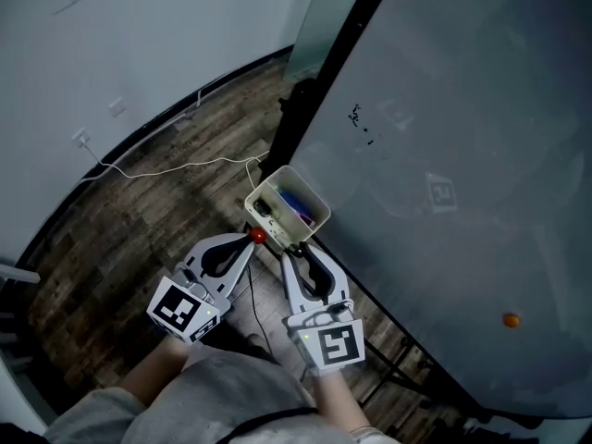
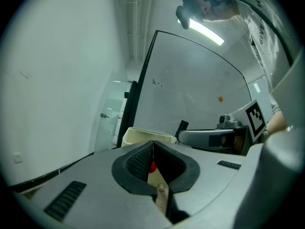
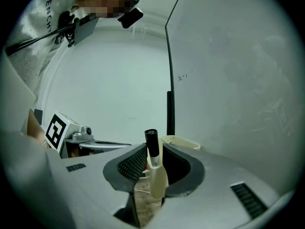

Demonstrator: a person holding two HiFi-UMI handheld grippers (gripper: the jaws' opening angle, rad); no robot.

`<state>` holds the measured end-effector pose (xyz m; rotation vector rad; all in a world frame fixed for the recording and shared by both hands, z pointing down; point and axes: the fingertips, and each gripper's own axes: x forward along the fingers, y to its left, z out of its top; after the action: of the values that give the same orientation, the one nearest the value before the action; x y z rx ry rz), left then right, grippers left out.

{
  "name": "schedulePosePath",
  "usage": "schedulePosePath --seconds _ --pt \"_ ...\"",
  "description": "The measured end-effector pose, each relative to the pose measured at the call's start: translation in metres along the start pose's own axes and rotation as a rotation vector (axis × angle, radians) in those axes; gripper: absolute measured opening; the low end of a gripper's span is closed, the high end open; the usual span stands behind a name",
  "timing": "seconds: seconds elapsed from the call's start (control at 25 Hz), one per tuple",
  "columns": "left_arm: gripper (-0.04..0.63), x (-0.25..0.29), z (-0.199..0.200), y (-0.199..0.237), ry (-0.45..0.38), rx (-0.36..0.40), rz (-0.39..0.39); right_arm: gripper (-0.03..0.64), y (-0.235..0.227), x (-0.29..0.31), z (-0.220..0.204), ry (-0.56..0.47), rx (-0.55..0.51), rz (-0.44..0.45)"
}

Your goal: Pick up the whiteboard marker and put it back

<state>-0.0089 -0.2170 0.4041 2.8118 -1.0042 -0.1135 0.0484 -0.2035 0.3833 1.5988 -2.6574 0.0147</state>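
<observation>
**Head view:** 2 grippers point at the cream tray fixed to the lower edge of the whiteboard. The left gripper hangs just short of the tray's near wall with a red-tipped pen at its tips. The right gripper is just beside it, equally near the tray. Left of the tray lies a dark plank floor, where a white cable trails toward the tray. A pale wall rises beyond the floor. 1 orange magnet sticks to the board, well apart from the tray.

**Left gripper view:** The jaws meet at their tips, and the pen's red end shows pinched between the pads. The tray's rim stands just ahead.

**Right gripper view:** The jaws are narrowed onto the whiteboard marker, which stands upright between them with its black end up. The tray is just ahead.

The pick-up looks done and the return is the step in hand. The next move likely calls for carrying the marker over the tray's open top (some blue and dark items seem to lie inside already). The jaws can then part so it drops in.
</observation>
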Motion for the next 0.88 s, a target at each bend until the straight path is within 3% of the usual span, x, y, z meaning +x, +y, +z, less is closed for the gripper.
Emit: schedulePosePath --seconds 0.4,0.88 --pt "0.015 0.008 0.003 0.011 -0.006 -0.003 -0.019 0.077 -0.003 0.005 -0.001 0.002 0.001 -0.009" --pt "0.015 0.012 0.013 0.008 -0.029 -0.001 -0.021 0.075 -0.009 0.003 0.024 -0.025 0.038 0.050"
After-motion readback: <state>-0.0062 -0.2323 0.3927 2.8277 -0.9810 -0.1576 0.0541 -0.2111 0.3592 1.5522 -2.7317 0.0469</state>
